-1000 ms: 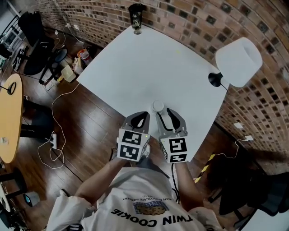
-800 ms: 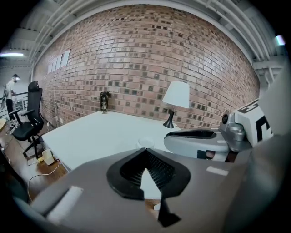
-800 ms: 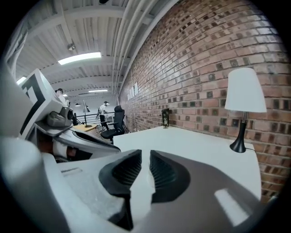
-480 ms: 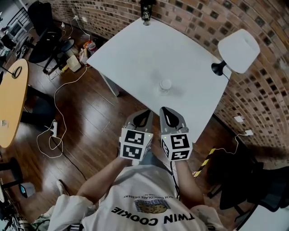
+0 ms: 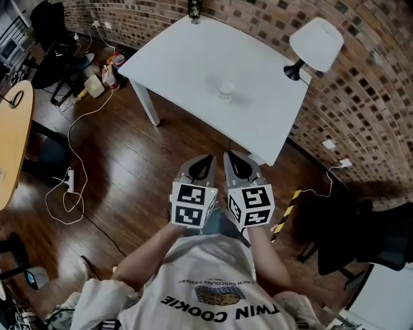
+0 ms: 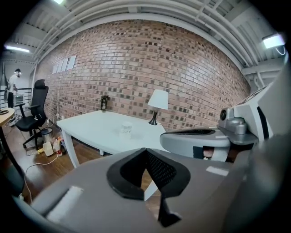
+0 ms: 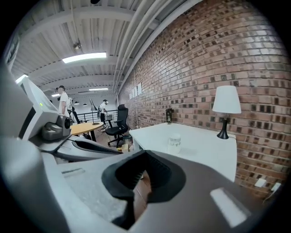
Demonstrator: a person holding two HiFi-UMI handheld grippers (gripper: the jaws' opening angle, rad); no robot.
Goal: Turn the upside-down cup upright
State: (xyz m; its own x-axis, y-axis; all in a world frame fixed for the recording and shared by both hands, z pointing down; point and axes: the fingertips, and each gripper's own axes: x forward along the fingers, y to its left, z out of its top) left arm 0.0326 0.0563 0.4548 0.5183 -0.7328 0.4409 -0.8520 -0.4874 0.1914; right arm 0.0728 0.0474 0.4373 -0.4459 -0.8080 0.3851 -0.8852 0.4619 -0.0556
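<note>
Well, two hand-held grippers show, one in each of the person's hands. The left hand-held gripper [image 5: 206,158] has its two jaws together, with nothing between them. The right hand-held gripper [image 5: 228,156] has its jaws together too, and it holds nothing either. They sit side by side, just beside each other, and both point toward the bench [image 5: 187,58]. Each one has one cube with square black and white marks on it.

Both hang over the brown wood floor [image 5: 129,161], well apart from the bench and not touching it.

One white bench stands by the brick wall [image 5: 368,103]. One small see-through cup [image 5: 225,87] stands on it, near the middle, a bit toward the side where the lamp is. Nothing touches the cup. It is too small to tell which way up it is.

One lamp [image 5: 315,42] with a white shade and a black foot stands at the bench's right corner. One dark bottle [image 5: 193,8] stands at the far corner, well apart from the cup.

On the left is one round yellow table [image 5: 11,148]. One white cord [image 5: 77,155] lies in loops on the floor beside it. One black chair [image 5: 352,238] stands at the right.

In the right gripper view, two people stand far off at the back of the room.
</note>
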